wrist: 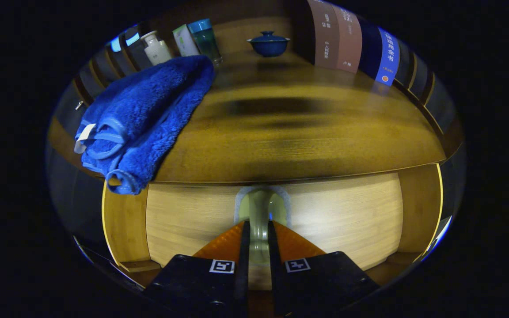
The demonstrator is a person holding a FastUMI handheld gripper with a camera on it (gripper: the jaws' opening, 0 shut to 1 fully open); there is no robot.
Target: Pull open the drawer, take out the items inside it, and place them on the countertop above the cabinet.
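Jaws of the gripper (pixel 259 227) pinch the pale metal handle (pixel 260 212) on the light wooden drawer front (pixel 338 216), below the brown wooden worktop (pixel 303 141); rigid, probably slippery, best gripped mid-handle.

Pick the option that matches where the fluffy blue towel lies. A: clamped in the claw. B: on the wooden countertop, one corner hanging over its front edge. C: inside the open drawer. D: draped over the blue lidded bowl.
B: the fluffy blue towel rests on the wooden countertop with a corner drooping past the front edge, while the claw is closed on the drawer's grey-green knob.
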